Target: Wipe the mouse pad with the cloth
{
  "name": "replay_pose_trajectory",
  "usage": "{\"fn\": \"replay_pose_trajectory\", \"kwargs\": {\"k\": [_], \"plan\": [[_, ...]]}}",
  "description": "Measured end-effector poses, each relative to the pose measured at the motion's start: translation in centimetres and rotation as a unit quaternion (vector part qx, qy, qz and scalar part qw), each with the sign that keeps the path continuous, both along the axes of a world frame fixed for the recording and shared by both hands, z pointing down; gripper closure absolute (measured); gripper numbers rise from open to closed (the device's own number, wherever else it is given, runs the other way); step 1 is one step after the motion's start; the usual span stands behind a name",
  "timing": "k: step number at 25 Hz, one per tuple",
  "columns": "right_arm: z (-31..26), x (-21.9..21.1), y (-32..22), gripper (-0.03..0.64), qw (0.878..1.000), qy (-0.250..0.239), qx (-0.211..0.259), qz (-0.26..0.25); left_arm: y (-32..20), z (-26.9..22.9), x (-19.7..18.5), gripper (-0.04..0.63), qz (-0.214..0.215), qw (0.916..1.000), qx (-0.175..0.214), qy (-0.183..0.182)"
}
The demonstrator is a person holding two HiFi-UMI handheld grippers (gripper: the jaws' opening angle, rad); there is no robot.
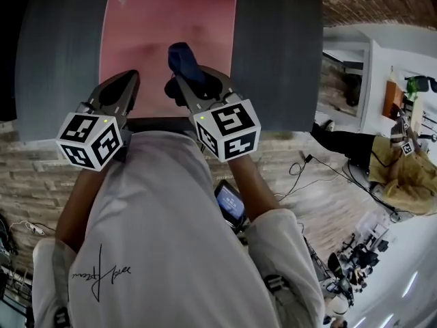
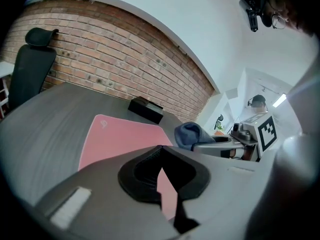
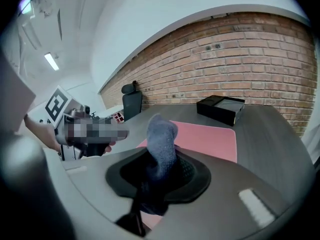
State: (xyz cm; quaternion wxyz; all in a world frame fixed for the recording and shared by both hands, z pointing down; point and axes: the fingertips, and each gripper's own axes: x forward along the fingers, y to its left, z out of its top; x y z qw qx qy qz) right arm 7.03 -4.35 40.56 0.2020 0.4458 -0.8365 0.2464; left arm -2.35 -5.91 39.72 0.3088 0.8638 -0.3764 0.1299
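A pink mouse pad (image 1: pixel 160 29) lies on the dark grey desk (image 1: pixel 276 53); the left gripper view shows the pad (image 2: pixel 120 136) and the right gripper view shows it (image 3: pixel 210 139) too. My right gripper (image 1: pixel 179 80) is shut on a dark blue cloth (image 1: pixel 183 59), which sticks up from between its jaws (image 3: pixel 161 141) over the pad's near part. The cloth (image 2: pixel 192 134) appears to the right in the left gripper view. My left gripper (image 1: pixel 130 80) hovers at the pad's near left edge, jaws closed together with nothing between them.
A black box (image 3: pixel 221 108) sits at the desk's far side near the brick wall. A black office chair (image 2: pixel 30 66) stands beyond the desk. The desk's near edge (image 1: pixel 287 130) runs just under my grippers; a brick-pattern floor lies below.
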Motion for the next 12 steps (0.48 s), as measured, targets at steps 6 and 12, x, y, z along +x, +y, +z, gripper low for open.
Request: {"fn": "replay_pose_trajectory", "kwargs": {"k": [6,12], "plan": [[0.5,1.3,0.7,0.526,1.000,-0.004,-0.010,0.012,0.5,0.2,0.6,0.581,0.005,1.0000,-0.005,-0.002],[0.8,2.6,1.3,0.526,0.999,-0.013,-0.018,0.024,1.0,0.4,1.8,0.580,0.015,0.9999,-0.008,-0.002]]}}
